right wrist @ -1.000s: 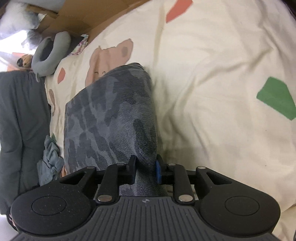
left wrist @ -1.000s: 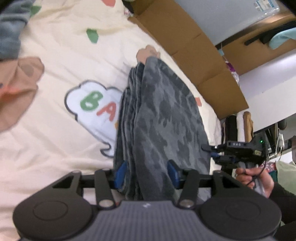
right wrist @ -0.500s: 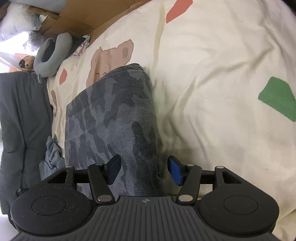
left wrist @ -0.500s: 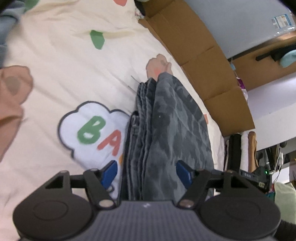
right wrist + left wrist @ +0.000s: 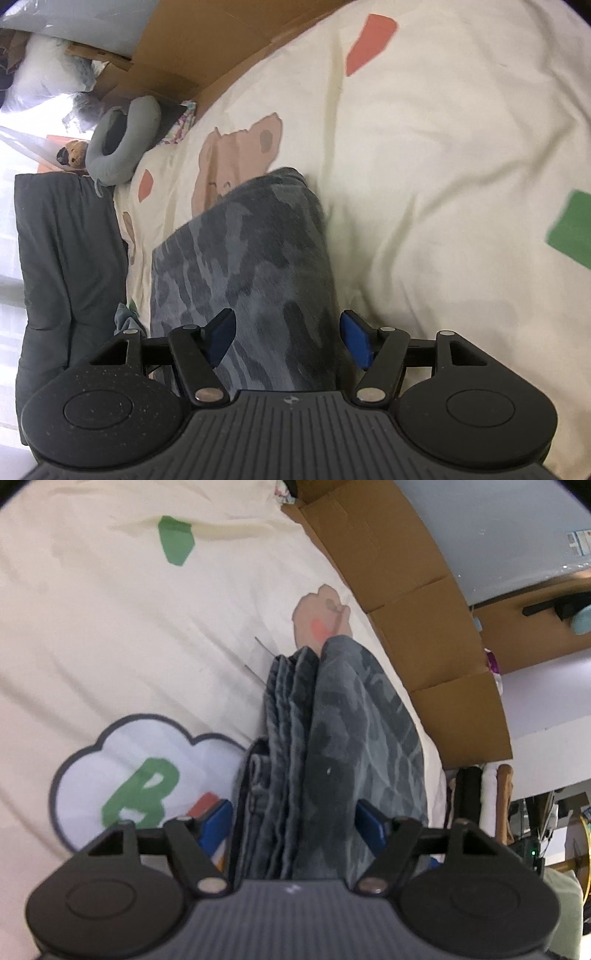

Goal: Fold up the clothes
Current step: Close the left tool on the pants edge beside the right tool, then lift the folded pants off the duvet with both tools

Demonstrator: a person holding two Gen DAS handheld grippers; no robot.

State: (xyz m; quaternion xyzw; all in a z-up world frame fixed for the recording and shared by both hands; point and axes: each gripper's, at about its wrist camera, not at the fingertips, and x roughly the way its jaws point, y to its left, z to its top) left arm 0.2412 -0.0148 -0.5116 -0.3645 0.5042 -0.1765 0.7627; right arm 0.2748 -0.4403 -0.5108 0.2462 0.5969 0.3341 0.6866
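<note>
Camouflage garment (image 5: 347, 753), folded, on bedsheet (image 5: 147, 627); left gripper (image 5: 295, 827) spread, right gripper (image 5: 288, 336) opening, both straddling it unclamped.

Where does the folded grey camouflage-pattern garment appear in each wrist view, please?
Left wrist: folded grey camouflage-pattern garment at centre, running up from between the claw's blue pads.
Right wrist: garment left of centre, above the claw.
Shared landmark: cream printed bedsheet beneath it.

Soft, even indoor light with faint shadows. In the right wrist view, daylight glare washes out a window (image 5: 14, 155) at nine o'clock. Both fisheye views bend straight edges near dark corners and show slight blur.
</note>
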